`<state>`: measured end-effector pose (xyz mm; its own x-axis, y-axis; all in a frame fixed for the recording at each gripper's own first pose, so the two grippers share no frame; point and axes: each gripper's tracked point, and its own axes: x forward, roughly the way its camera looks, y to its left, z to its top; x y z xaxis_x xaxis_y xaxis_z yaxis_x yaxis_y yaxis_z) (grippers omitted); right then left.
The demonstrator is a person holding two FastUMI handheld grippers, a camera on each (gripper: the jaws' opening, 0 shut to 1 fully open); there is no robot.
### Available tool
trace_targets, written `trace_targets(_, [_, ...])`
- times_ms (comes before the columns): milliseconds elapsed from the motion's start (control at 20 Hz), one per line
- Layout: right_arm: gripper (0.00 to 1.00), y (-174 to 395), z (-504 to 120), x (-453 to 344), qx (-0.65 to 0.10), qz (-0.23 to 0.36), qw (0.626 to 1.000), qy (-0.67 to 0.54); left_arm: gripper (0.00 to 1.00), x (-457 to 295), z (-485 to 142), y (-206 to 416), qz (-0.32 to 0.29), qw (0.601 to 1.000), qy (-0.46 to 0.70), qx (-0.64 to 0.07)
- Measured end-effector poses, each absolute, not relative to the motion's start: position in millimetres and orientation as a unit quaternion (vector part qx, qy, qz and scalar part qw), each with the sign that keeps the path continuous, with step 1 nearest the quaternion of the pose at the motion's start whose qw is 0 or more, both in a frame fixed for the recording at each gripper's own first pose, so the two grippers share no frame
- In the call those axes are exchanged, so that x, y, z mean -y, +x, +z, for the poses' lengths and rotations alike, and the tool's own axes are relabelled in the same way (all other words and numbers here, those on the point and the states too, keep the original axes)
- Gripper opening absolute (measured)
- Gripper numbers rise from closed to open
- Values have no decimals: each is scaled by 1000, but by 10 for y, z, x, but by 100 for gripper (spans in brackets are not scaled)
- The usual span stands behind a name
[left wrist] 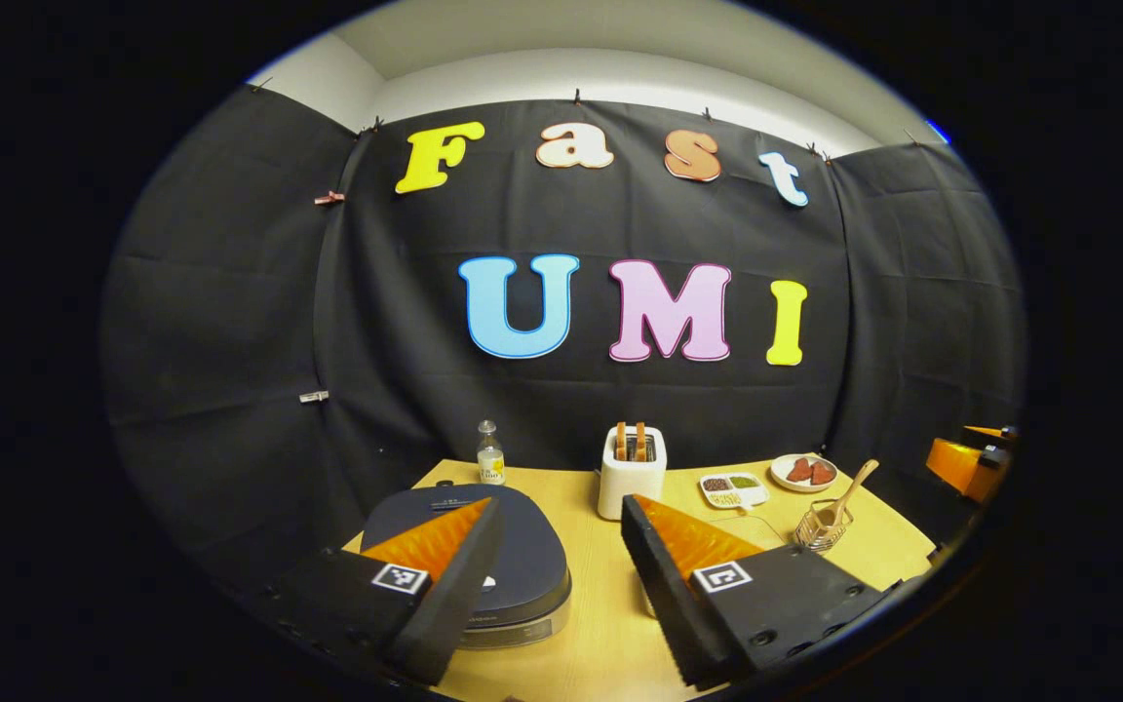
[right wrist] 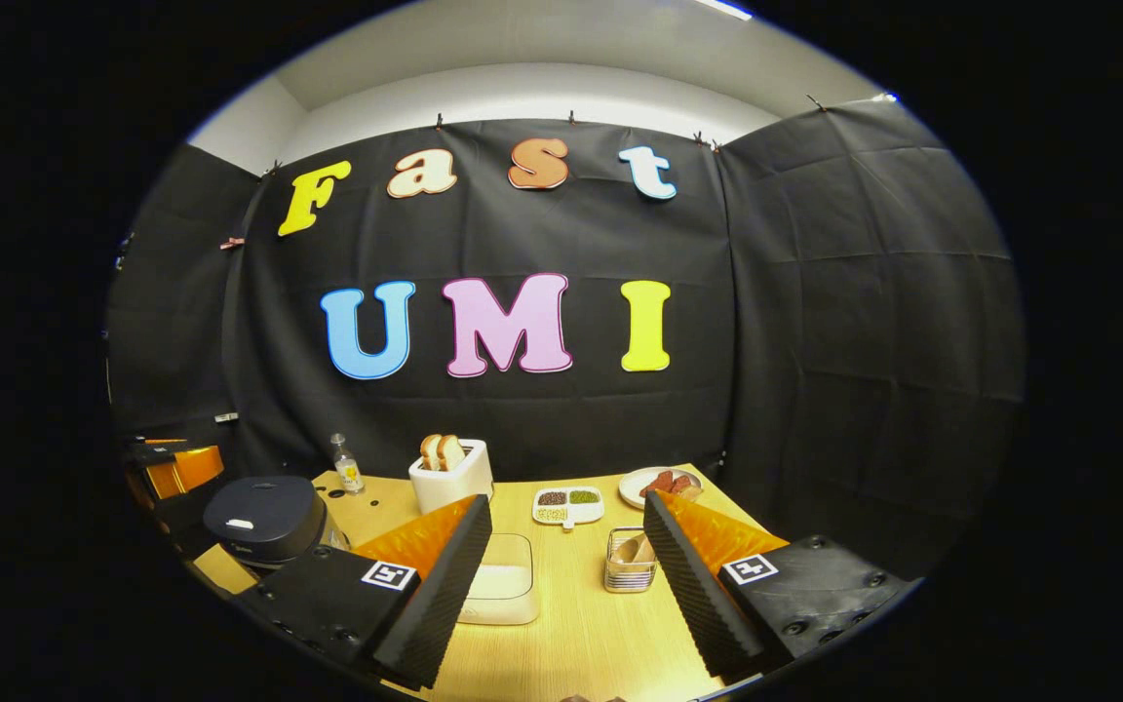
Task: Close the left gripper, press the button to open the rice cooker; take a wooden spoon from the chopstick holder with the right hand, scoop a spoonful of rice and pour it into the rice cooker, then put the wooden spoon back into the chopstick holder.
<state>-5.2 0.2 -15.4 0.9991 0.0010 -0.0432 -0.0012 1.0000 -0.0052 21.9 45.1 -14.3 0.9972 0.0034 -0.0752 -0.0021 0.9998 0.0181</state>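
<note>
- A staged recording booth: black cloth wall (right wrist: pixel 815 322) pinned around a wooden table (right wrist: pixel 571 634).
- Kitchen props dress it: rice cooker (left wrist: pixel 513 556), toaster (left wrist: pixel 631 466) holding bread, small bottle (left wrist: pixel 490 454), divided dish (left wrist: pixel 734 487), chopstick holder (left wrist: pixel 821 525).

My left claw's finger (left wrist: pixel 445 585) hides the front of the dark round-lidded rice cooker (left wrist: pixel 522 556); the clear rectangular rice container (right wrist: pixel 503 585) sits half behind my right claw's finger (right wrist: pixel 430 595).

The desk (right wrist: pixel 571 624) is pale yellow wood grain. The rice cooker (left wrist: pixel 522 556) has a dark navy lid over a silver band. The toaster (right wrist: pixel 451 481) is white, holding tan bread. The chopstick holder (right wrist: pixel 630 565) is silver wire; the wooden spoon (left wrist: pixel 854 487) is light brown.
</note>
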Motion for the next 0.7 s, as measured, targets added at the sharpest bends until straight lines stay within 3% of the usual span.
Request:
trace_targets(250, [98,-28,-192,56,-28,-7,1000,-2,61,-767,-353,433,-6,996,4,-84])
trace_targets(450, [98,-26,-245,104,-38,-11,999,-7,36,-1069,-630,577,6,990,-5,-138])
trace_targets(600, [98,-32,-313,156,-50,-15,999,-8,8,-1210,-778,648,12,987,-8,-162])
trace_targets(700, [98,-42,-327,193,-55,-19,998,-10,7,-1241,-923,692,9,983,-21,-185])
